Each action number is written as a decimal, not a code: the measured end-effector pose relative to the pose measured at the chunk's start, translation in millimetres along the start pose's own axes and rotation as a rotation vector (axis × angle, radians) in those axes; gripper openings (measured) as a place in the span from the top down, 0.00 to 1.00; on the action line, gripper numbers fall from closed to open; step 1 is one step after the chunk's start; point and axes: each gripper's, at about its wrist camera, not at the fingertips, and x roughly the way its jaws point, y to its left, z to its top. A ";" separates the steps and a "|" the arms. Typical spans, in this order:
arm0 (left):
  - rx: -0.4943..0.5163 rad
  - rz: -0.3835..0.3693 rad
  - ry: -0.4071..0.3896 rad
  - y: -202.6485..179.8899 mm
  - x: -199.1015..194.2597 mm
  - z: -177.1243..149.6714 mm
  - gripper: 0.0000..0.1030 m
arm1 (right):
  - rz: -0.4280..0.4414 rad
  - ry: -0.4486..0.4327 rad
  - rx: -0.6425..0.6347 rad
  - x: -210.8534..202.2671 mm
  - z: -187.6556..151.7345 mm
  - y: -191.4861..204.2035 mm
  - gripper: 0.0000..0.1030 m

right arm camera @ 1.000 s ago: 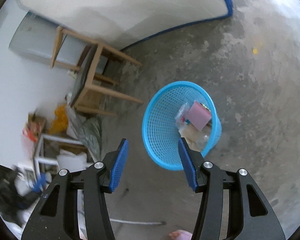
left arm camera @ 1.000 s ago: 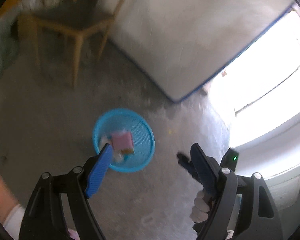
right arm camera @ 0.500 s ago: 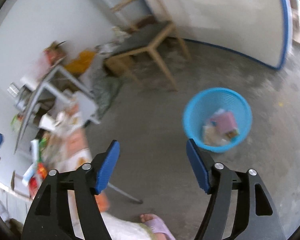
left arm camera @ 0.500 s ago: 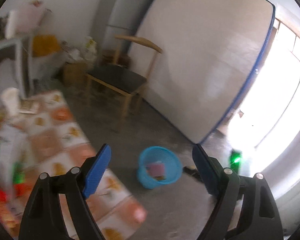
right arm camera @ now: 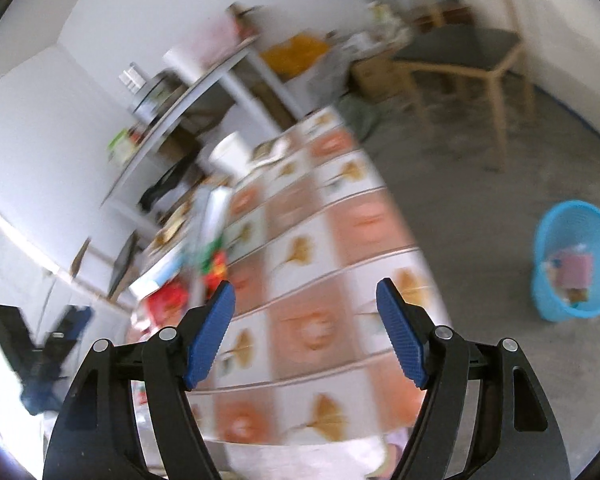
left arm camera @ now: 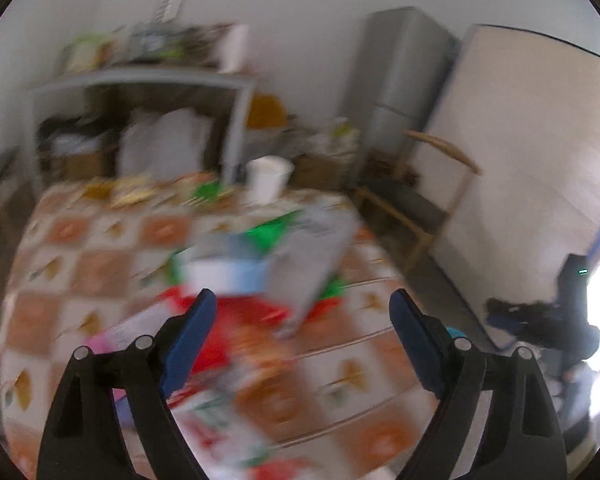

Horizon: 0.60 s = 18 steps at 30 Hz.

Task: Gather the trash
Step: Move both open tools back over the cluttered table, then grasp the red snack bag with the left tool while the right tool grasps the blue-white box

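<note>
The left hand-held gripper (left arm camera: 298, 312) has just been opening and stands spread and empty over the surface (left arm camera: 100, 272), where blurred wrappers (left arm camera: 236, 320) lie. The right hand-held gripper (right arm camera: 305, 306) is also spread with nothing between its jaws. The blue basket (right arm camera: 572, 308) with trash stands on the floor (right arm camera: 480, 208), well apart from the surface.

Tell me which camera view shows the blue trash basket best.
The right wrist view. The blue trash basket stands whole on the concrete floor at the right edge, with a pink box and other scraps visible inside. The left wrist view faces the cluttered table instead; at most a sliver of light blue shows behind a finger, too little to identify.
</note>
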 end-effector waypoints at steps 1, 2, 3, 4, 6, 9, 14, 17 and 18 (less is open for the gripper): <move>-0.032 0.006 0.016 18.5 2.3 -3.8 0.17 | 0.015 0.016 -0.014 6.1 -1.6 11.2 0.32; -0.058 0.010 0.030 32.5 3.4 -7.6 0.17 | 0.035 0.043 -0.033 16.7 -1.8 24.4 0.32; -0.102 0.016 0.062 51.9 10.2 -10.7 0.17 | 0.051 0.064 -0.045 26.1 -2.1 34.8 0.32; -0.124 0.016 0.080 62.2 15.4 -12.3 0.18 | 0.063 0.080 -0.050 32.1 -2.8 42.9 0.32; -0.140 0.001 0.110 75.5 25.5 -16.4 0.23 | 0.088 0.120 -0.063 50.5 -2.1 62.9 0.32; -0.120 -0.008 0.181 80.9 47.2 -16.9 0.28 | 0.109 0.145 -0.085 66.5 -3.0 88.8 0.32; -0.041 -0.008 0.274 72.0 71.8 -12.4 0.31 | 0.116 0.172 -0.119 86.0 -3.3 113.5 0.32; -0.028 0.005 0.314 71.3 82.4 -9.9 0.40 | 0.112 0.188 -0.128 96.9 -5.8 119.7 0.32; -0.027 0.009 0.322 72.2 85.8 -9.7 0.44 | 0.110 0.193 -0.130 99.8 -6.6 121.7 0.32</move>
